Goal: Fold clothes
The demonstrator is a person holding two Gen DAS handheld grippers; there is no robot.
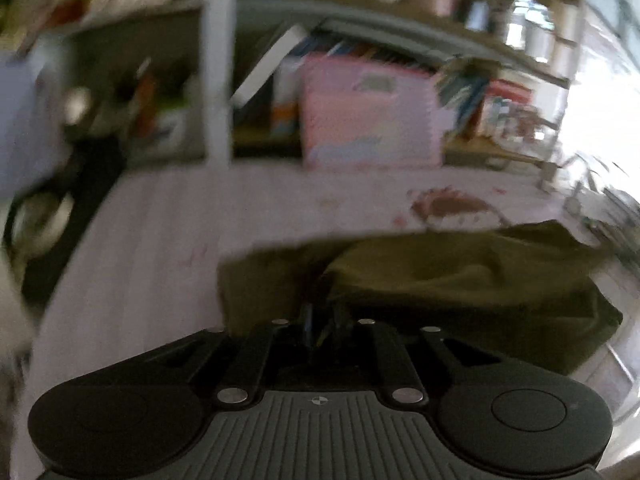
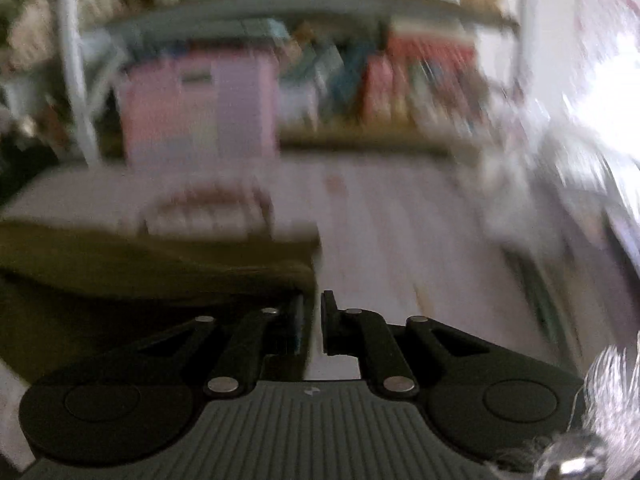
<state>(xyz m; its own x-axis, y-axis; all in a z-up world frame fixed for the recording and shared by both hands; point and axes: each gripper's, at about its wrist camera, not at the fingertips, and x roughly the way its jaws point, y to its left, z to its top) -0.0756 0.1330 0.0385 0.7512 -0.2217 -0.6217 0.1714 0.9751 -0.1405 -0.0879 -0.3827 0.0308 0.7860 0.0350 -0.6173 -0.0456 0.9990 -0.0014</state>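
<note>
Item: left gripper (image 1: 320,320), near centre of my left view. Its jaws stood drawn together with olive cloth bunched between them; I judged them clamped on the fabric, though blur softened the tips.

Item: olive garment (image 1: 460,280), lying on the pale pink bed (image 1: 160,240). In the left view it spread from the gripper's tips out to the right, rumpled, with one layer heaped over another and a raised far edge. No flat, squared shape showed.

Item: pink storage box (image 1: 368,116), far side, on the shelving (image 1: 500,152) behind the bed. Not part of the job.

Item: right gripper (image 2: 316,312), near centre of my right view. Its jaws stood nearly together with a narrow slit between them; the garment's corner (image 2: 160,264) came up against the left one. Whether cloth was pinched there I could not tell.

Progress, as I judged it: the garment was held at least at one edge and partly doubled over, so mid-fold. A neat finished fold was not in evidence; flattening and squaring appeared left to do.
</note>
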